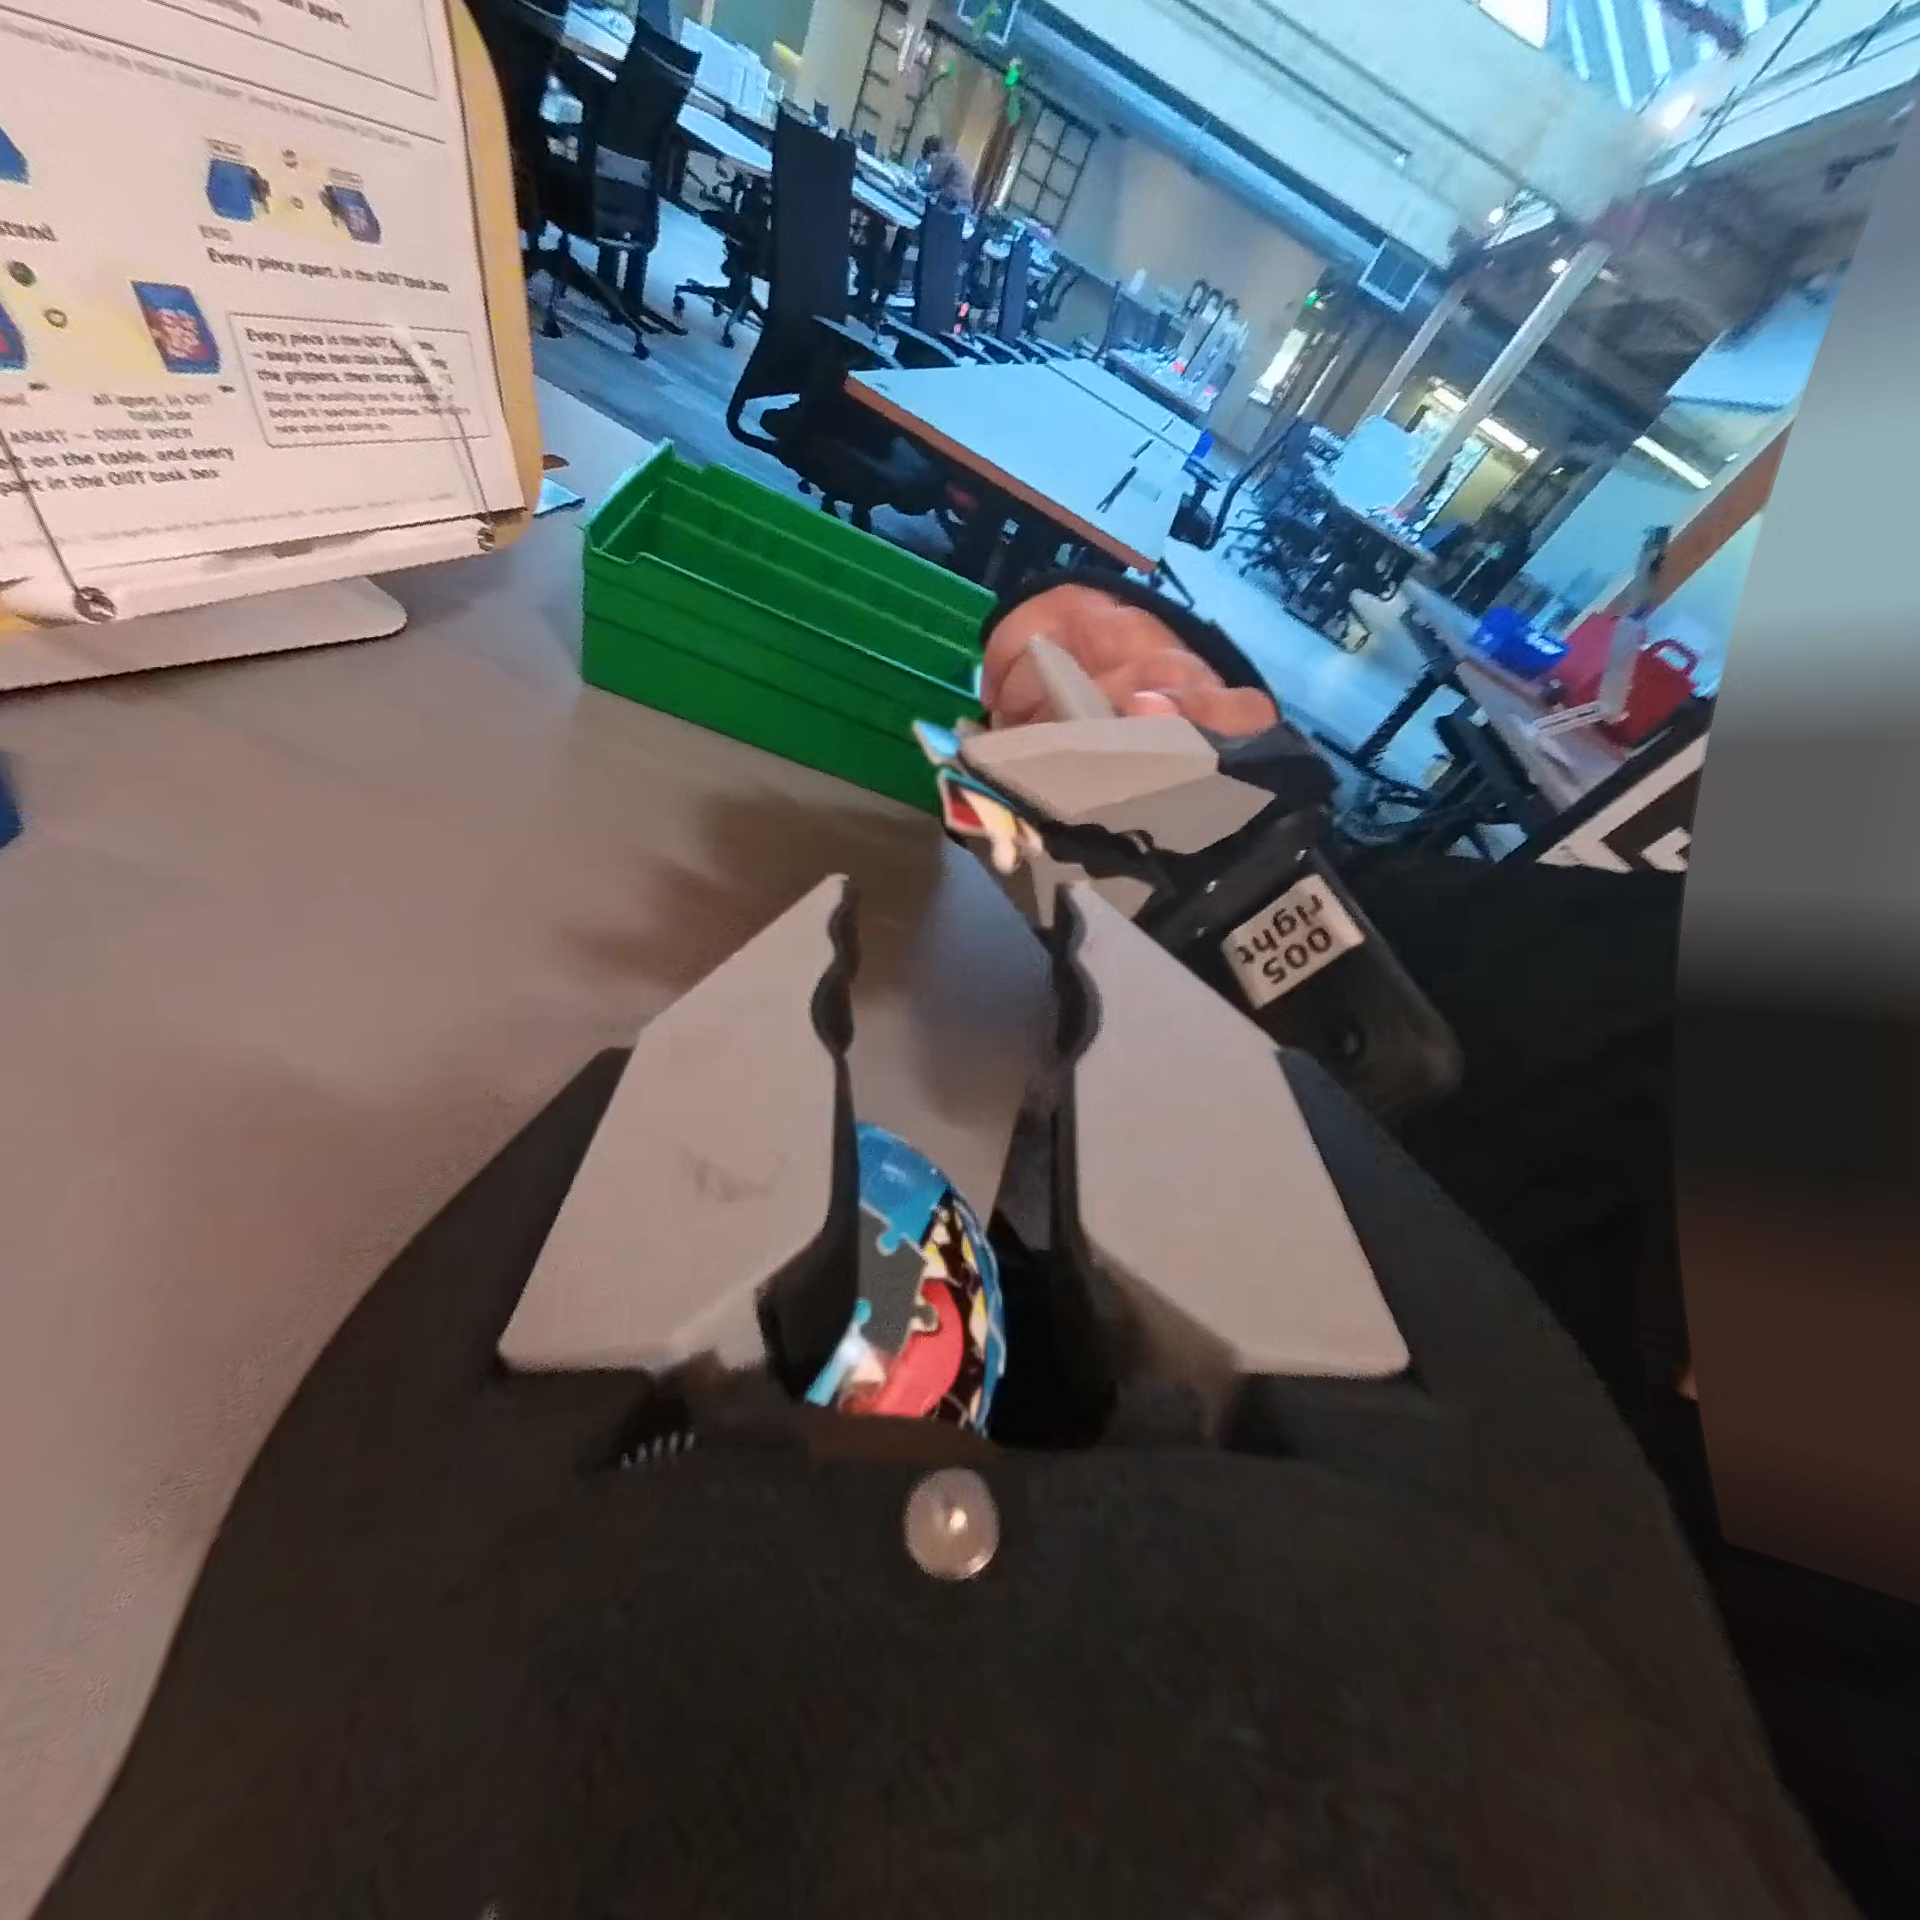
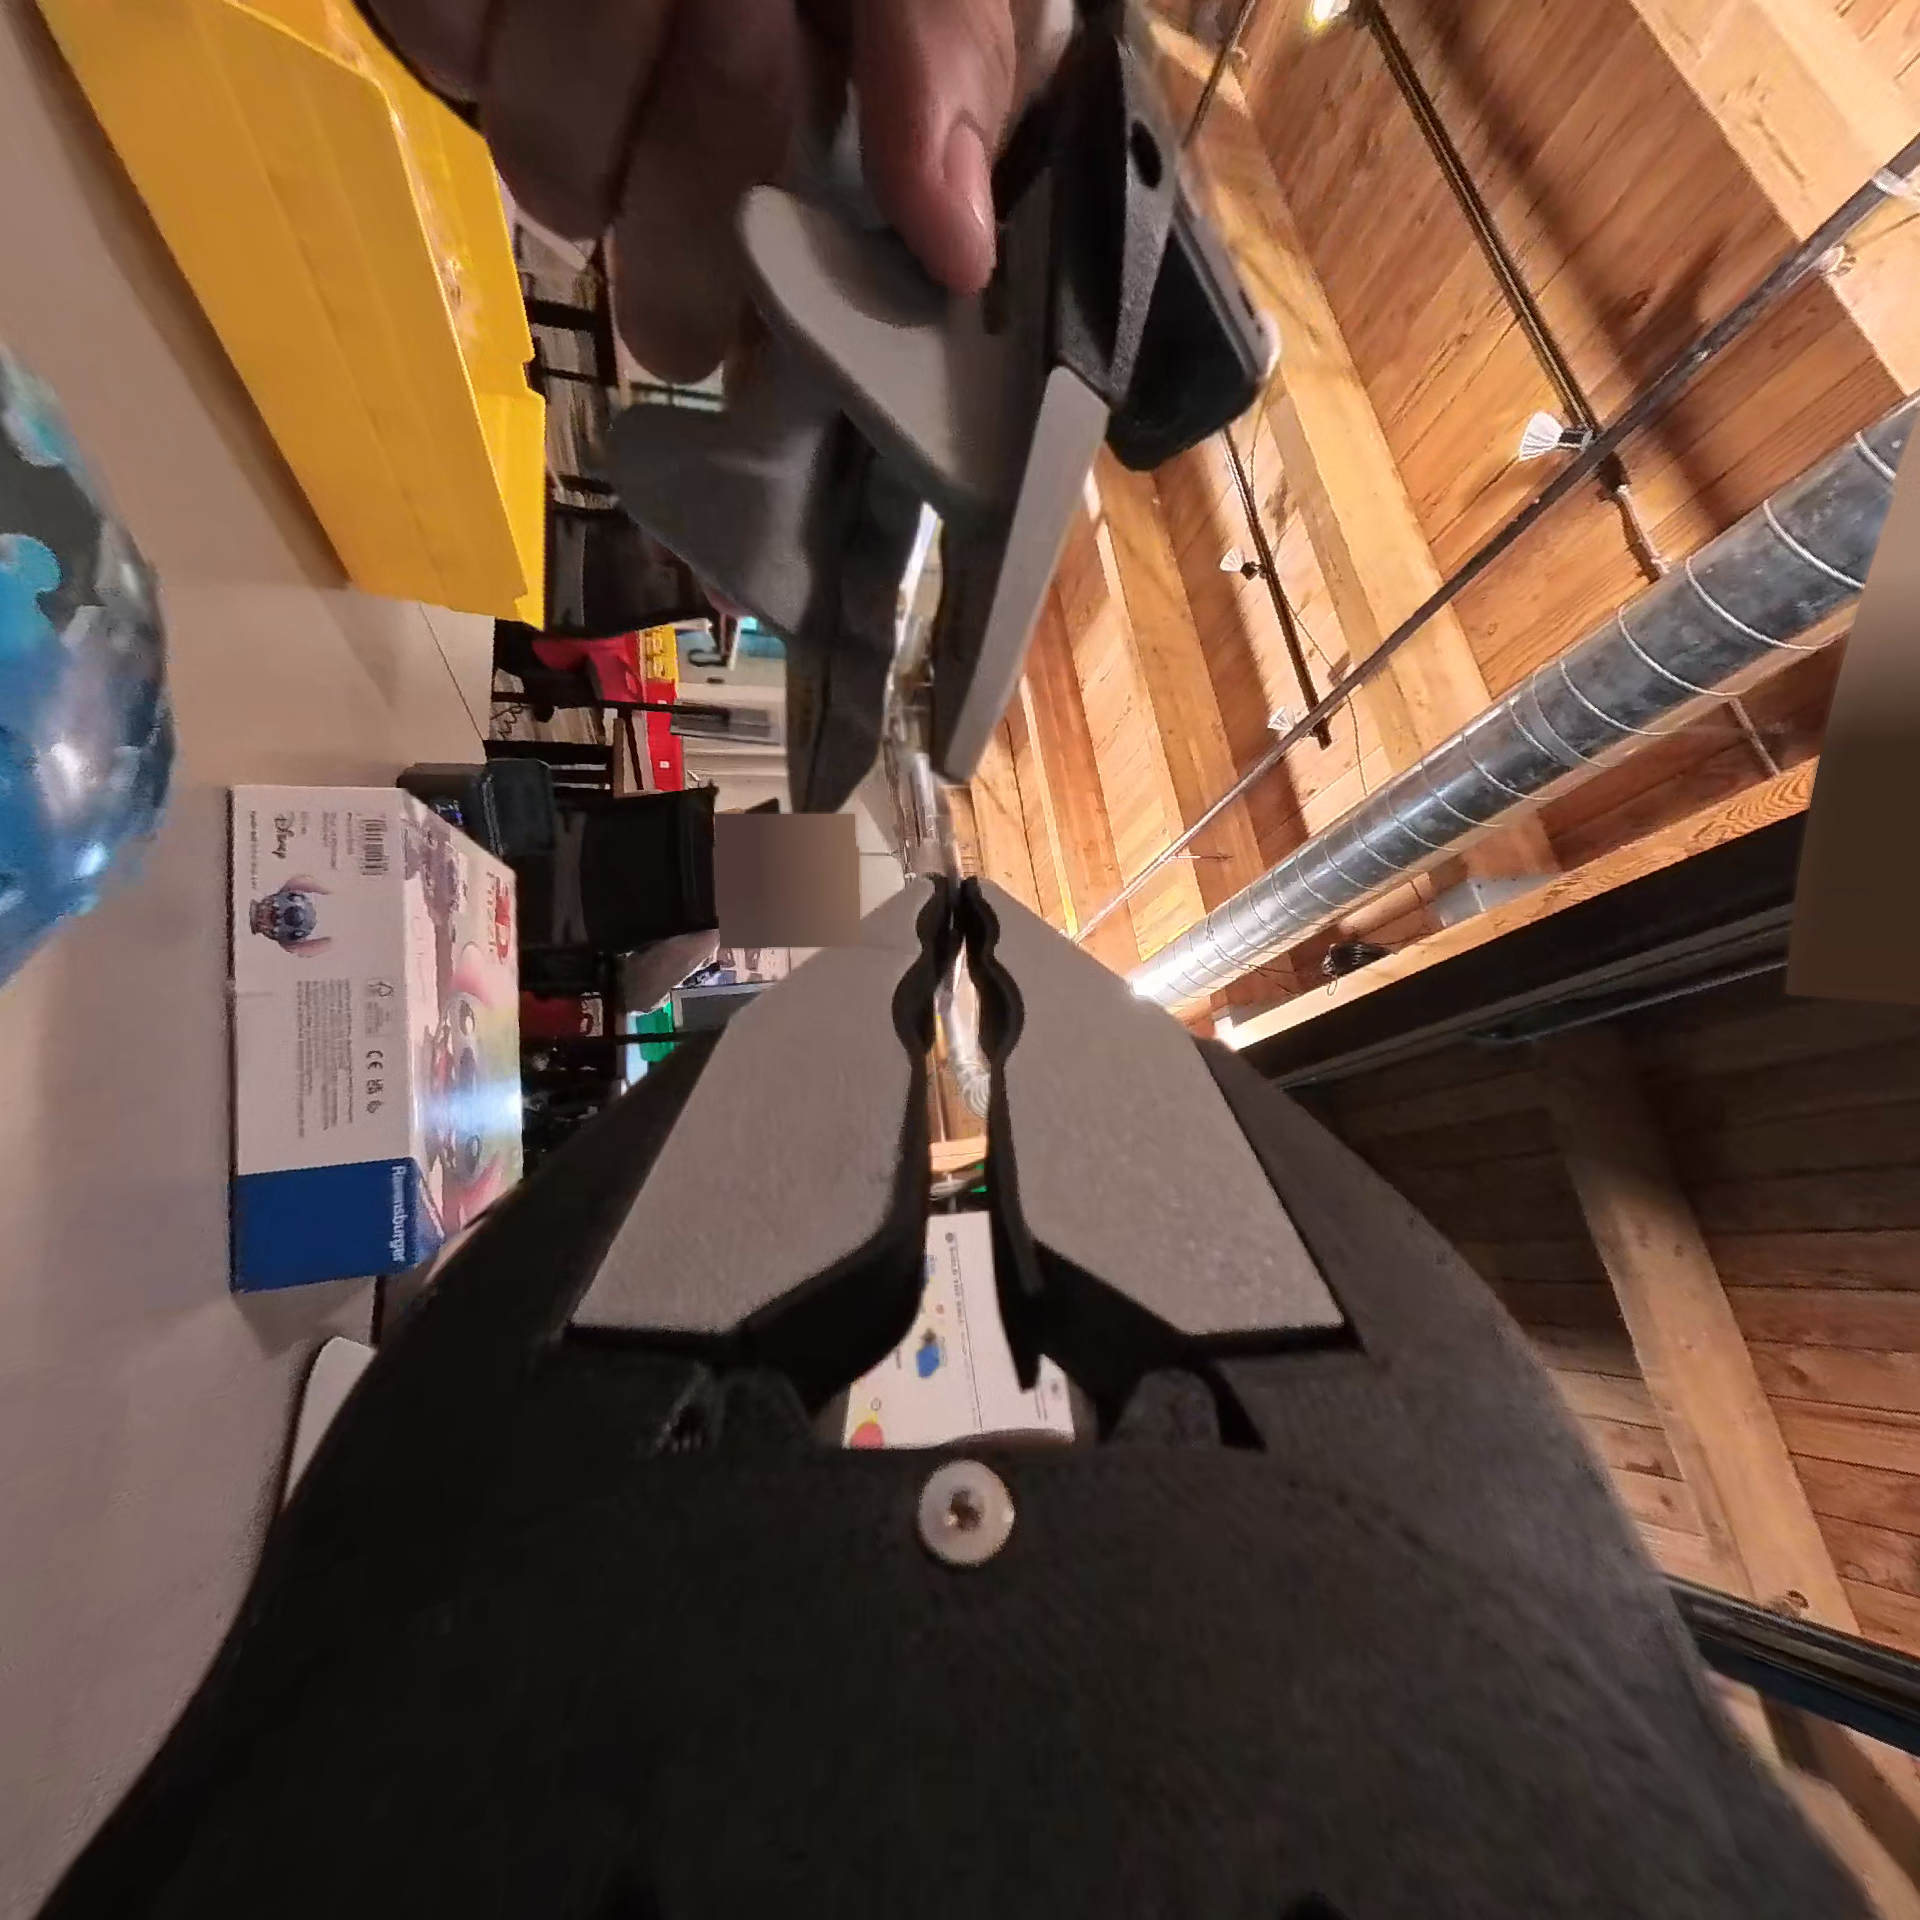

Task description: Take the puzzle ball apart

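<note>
Noted a grey counter (image 1: 312, 883) across the left of the left wrist view, with stacked green trays (image 1: 748, 623) at centre and a printed sheet (image 1: 239, 312) on a stand at upper left. Found a yellow bin (image 2: 312, 260) at upper left of the right wrist view and a white box (image 2: 343, 1039) at mid left. Spotted a colourful puzzle ball (image 1: 914, 1278) low between the finger roots of the left hand-held gripper (image 1: 951, 904). Found that gripper released, nothing between its tips. Saw the right hand-held gripper (image 2: 954, 894) clenched on a small puzzle piece (image 1: 971, 805), centre right of the left wrist view. Judged the piece light, thin, stiff and slippery, best pinched by its edge.
</note>
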The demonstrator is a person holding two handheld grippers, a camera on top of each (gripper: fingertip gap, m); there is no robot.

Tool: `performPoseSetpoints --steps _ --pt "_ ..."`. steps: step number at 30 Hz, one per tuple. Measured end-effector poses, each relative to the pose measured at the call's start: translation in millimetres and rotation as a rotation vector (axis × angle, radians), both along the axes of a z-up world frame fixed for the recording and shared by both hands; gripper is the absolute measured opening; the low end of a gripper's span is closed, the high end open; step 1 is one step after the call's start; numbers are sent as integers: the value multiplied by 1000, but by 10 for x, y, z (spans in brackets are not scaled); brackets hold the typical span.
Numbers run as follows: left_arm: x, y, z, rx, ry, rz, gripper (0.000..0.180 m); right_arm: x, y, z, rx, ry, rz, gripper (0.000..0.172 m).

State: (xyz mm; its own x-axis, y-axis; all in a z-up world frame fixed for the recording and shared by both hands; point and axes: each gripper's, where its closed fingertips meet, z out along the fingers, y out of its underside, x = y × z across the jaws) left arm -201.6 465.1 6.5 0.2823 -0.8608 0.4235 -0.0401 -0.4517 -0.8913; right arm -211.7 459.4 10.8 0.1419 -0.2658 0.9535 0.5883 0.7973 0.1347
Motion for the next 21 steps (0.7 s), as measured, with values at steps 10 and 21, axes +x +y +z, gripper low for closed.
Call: performPoseSetpoints --steps 10,21 --pt "-47 163 -34 -25 -85 34 2 -66 181 -148 -71 -5 22 8" --pt "-439 239 -20 -36 -312 187 0 -154 270 -381 -1436 191 442 0"
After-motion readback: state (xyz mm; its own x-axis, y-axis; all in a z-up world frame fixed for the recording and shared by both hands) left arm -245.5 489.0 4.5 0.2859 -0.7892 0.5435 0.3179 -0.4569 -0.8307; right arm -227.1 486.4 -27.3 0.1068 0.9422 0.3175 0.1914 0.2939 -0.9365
